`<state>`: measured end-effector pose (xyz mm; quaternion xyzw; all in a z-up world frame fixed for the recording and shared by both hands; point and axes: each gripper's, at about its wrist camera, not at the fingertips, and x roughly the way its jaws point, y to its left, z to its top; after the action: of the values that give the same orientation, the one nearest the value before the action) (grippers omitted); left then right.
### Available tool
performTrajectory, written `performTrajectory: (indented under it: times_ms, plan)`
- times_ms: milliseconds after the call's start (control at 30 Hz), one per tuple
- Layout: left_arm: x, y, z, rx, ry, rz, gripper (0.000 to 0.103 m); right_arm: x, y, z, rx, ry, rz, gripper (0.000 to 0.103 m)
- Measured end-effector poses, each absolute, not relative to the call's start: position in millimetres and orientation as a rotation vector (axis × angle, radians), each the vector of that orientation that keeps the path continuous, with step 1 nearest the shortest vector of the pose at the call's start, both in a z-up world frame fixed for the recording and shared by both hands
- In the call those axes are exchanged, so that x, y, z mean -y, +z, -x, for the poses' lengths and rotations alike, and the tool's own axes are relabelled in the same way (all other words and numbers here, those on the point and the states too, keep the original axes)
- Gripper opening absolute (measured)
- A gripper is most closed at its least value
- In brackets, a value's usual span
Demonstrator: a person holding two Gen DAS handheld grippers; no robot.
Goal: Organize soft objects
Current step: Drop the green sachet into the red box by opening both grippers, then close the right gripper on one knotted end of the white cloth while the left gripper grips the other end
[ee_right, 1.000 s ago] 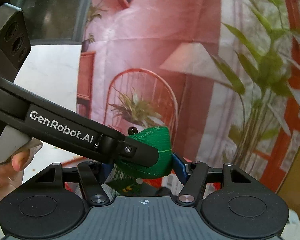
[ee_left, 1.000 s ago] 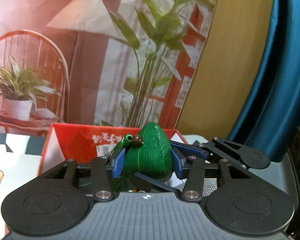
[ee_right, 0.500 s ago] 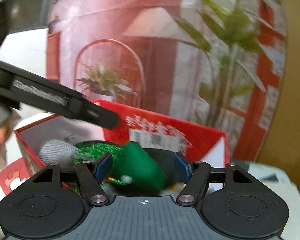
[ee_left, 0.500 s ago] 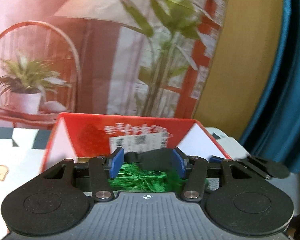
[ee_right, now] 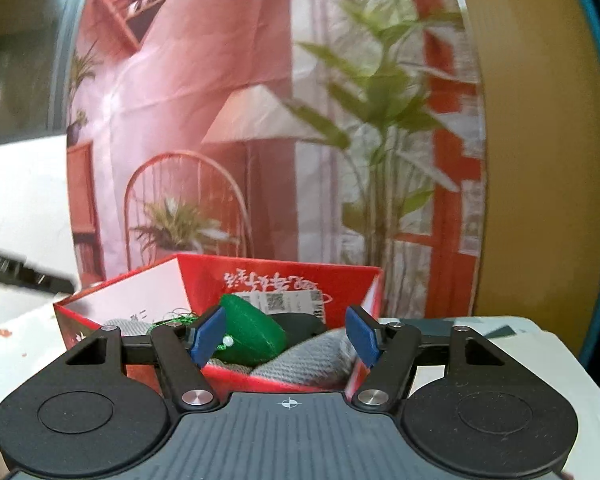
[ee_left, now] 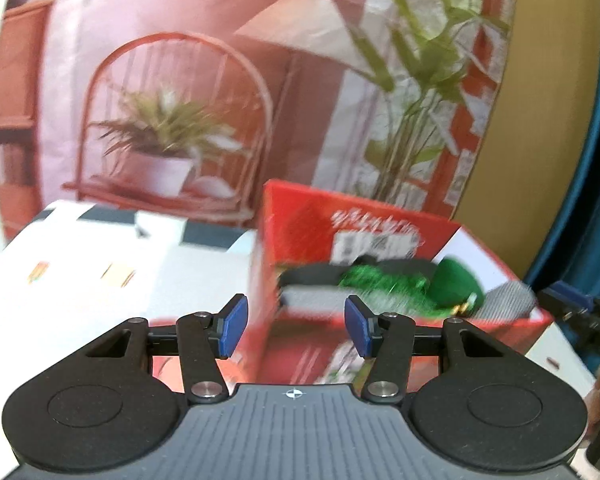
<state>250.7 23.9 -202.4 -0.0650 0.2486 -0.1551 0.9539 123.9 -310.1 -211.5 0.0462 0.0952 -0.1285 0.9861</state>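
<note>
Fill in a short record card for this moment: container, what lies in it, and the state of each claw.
container: red box, open at the top
contents: green stuffed toy with green tassel threads; grey knitted item; a dark item behind them
left claw: open, holding nothing
right claw: open, holding nothing
surface: white table

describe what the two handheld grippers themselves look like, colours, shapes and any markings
Both the left gripper and the right gripper look alike: matte black linkage arms with silver pivot screws, blue pads on the fingertips, round black lobes, and a ribbed grey base bearing a small crosshair mark.
</note>
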Motion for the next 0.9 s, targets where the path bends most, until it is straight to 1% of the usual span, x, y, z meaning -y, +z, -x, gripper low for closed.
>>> performTrajectory:
  times_ms: [100,233,300,333,367,567,633,800,900]
  plan:
    - [-31.0,-218.1,-244.3,-0.542,-0.293,0.136,0.056,309.5,-218.4,-108.4,-0.185,-0.294,-0.11,0.063]
    - [-35.3,-237.7,-242.9,-0.59,-0.271,0.16,0.057,311.7,-235.9,-96.3,-0.225,-0.33,-0.139,0.063]
    - [-34.8,-245.3,-243.5,-0.609,-0.265,0.173,0.064,313.2,-247.1,-92.3,-0.248,-0.346,-0.162,0.063]
    - [-34.6,-249.7,-244.1,-0.618,-0.26,0.186,0.069,313.8,-252.3,-90.6,-0.258,-0.35,-0.174,0.063]
    - [-34.3,-253.0,-244.5,-0.62,-0.256,0.199,0.069,313.7,-258.2,-89.9,-0.272,-0.352,-0.182,0.063]
    - [-23.4,-273.5,-251.0,-0.654,-0.261,0.205,0.069,310.6,-286.1,-96.0,-0.37,-0.361,-0.198,0.061]
    - [-19.6,-278.5,-253.9,-0.662,-0.261,0.2,0.069,309.4,-289.4,-100.4,-0.393,-0.36,-0.193,0.059]
    - [-17.5,-288.4,-259.4,-0.661,-0.234,0.184,0.069,311.5,-294.8,-112.6,-0.477,-0.349,-0.211,0.057]
    - [-16.8,-293.0,-258.8,-0.655,-0.212,0.171,0.069,310.9,-297.8,-118.5,-0.519,-0.339,-0.211,0.052]
